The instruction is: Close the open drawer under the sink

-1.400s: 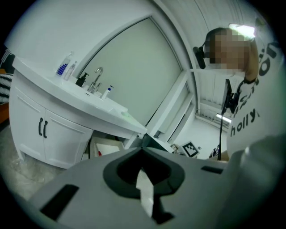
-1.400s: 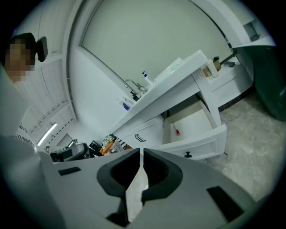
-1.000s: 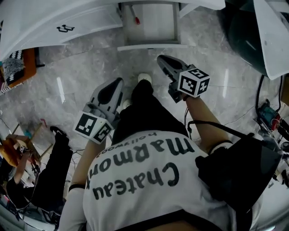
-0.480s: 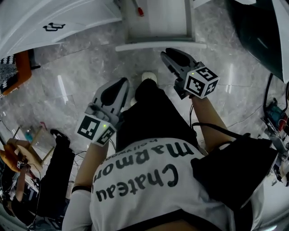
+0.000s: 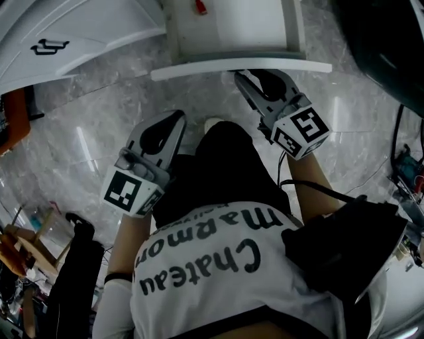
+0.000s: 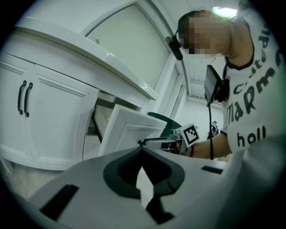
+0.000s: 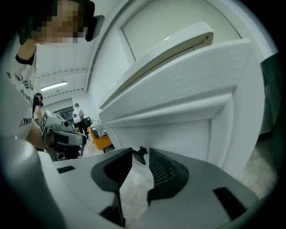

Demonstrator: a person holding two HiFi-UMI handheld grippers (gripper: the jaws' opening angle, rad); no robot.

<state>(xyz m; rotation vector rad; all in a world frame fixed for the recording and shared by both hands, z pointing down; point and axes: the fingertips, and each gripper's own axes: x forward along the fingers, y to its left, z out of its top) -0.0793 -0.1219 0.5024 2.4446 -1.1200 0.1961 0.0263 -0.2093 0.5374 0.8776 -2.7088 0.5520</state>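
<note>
In the head view, the white wooden drawer stands pulled out from under the sink at 12 o'clock, its flat front panel running across the top of the picture above the pale grey marble floor, with a small red item lying inside it. The grey two-jaw right gripper points toward 11 o'clock with its tips just beside the front panel; whether they touch it cannot be told. The matching left gripper sits at 9 o'clock from the right one, well short of the drawer, pointing toward 1 o'clock. A white cabinet with dark handles lies at 10 o'clock, and the person's white T-shirt with black lettering fills 6 o'clock. In the left gripper view, the left gripper has its jaws pressed together with nothing between them; the drawer juts out at 12 o'clock beneath the white countertop, and the right gripper's marker cube shows at 2 o'clock. In the right gripper view, the right gripper has its jaws spread, having just been opening, and nothing is between them but floor; the drawer looms close from 12 to 3 o'clock.
</note>
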